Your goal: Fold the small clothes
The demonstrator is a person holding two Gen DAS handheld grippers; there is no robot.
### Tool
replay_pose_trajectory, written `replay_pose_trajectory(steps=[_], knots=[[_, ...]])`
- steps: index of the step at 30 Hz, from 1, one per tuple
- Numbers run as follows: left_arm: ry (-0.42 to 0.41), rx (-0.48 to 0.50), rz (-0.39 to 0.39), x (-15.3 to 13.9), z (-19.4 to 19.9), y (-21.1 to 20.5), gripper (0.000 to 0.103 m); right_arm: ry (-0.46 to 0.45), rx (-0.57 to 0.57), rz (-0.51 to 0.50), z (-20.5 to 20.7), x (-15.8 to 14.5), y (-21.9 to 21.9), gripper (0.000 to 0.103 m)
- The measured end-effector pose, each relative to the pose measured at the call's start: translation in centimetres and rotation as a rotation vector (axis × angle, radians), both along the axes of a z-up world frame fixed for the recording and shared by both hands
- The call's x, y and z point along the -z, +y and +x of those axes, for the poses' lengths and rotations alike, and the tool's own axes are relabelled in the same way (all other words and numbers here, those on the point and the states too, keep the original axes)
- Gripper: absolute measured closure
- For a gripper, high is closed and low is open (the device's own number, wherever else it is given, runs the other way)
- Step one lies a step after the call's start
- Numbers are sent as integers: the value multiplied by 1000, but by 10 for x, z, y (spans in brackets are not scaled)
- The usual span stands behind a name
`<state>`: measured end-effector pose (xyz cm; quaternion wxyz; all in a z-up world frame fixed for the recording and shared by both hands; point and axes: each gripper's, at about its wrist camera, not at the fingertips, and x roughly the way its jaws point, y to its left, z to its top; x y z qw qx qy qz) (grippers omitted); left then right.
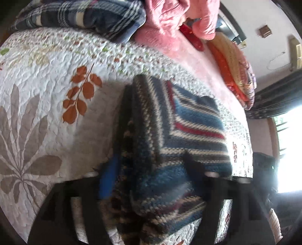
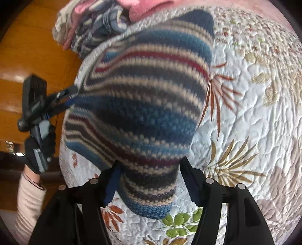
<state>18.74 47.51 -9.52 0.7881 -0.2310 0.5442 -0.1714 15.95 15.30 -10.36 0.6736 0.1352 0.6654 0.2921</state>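
No legible writing; left gripper (image 2: 72, 95) and right gripper (image 2: 149, 181) each clamp striped knit garment (image 2: 143, 105) at quilt (image 2: 254, 113) edge.

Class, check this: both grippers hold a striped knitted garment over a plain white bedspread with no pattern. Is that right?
Not quite. The quilt is not plain: it is printed with leaves, as the right wrist view shows. Both the left gripper and the right gripper do hold the striped knitted garment.

Bare quilt (image 1: 47, 98) left of the sweater (image 1: 169, 132); piled bedding (image 1: 85, 17) beyond.
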Motion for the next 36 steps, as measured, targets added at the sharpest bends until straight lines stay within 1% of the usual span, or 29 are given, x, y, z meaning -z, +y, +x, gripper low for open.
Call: replay_pose_trajectory(steps=[2, 3, 4, 6, 8, 10, 12, 14, 16, 18, 20, 22, 24, 27, 28, 30, 31, 33, 35, 36], knots=[[6, -2, -30, 3, -1, 3, 17, 13, 37, 38, 5, -1, -5, 32], [30, -8, -54, 8, 0, 5, 16, 18, 56, 56, 9, 0, -7, 31], [57, -12, -60, 15, 1, 5, 16, 20, 59, 59, 10, 1, -7, 29], [87, -1, -36, 24, 1, 3, 16, 30, 56, 52, 13, 2, -6, 27], [95, 29, 3, 32, 2, -2, 16, 41, 24, 30, 15, -2, -5, 27], [92, 46, 1, 35, 2, -4, 16, 12, -3, 24, 16, -12, -5, 27], [82, 59, -37, 38, 3, -6, 16, -28, 15, 33, 23, -23, -13, 21], [83, 71, -54, 42, 6, -9, 16, -39, 66, 63, 31, -24, -24, 11], [105, 80, -67, 52, 11, -13, 14, 0, 129, 104, 41, -14, -31, 10], [116, 88, -73, 59, 13, -15, 13, 50, 177, 174, 46, 2, -33, 10], [121, 99, -76, 64, 14, -17, 12, 73, 186, 185, 52, 11, -29, 10], [128, 100, -91, 67, 16, -16, 11, 75, 175, 189, 58, 19, -21, 10], [133, 102, -101, 71, 18, -18, 10, 78, 161, 184, 63, 25, -12, 4], [128, 113, -91, 76, 19, -25, 4, 82, 166, 191, 65, 33, -6, 3], [127, 115, -83, 76, 19, -27, 3, 94, 178, 203, 66, 37, -7, 3], [125, 112, -48, 76, 19, -34, 3, 146, 206, 242, 66, 45, -9, 3], [125, 111, -41, 75, 19, -37, 3, 150, 208, 247, 64, 46, -11, 3], [115, 104, -35, 73, 19, -40, 3, 96, 187, 218, 61, 37, -9, 9], [101, 102, -27, 71, 17, -42, 5, 71, 182, 197, 59, 30, -8, 21], [97, 103, -29, 69, 17, -43, 9, 52, 180, 189, 57, 25, -7, 25]])
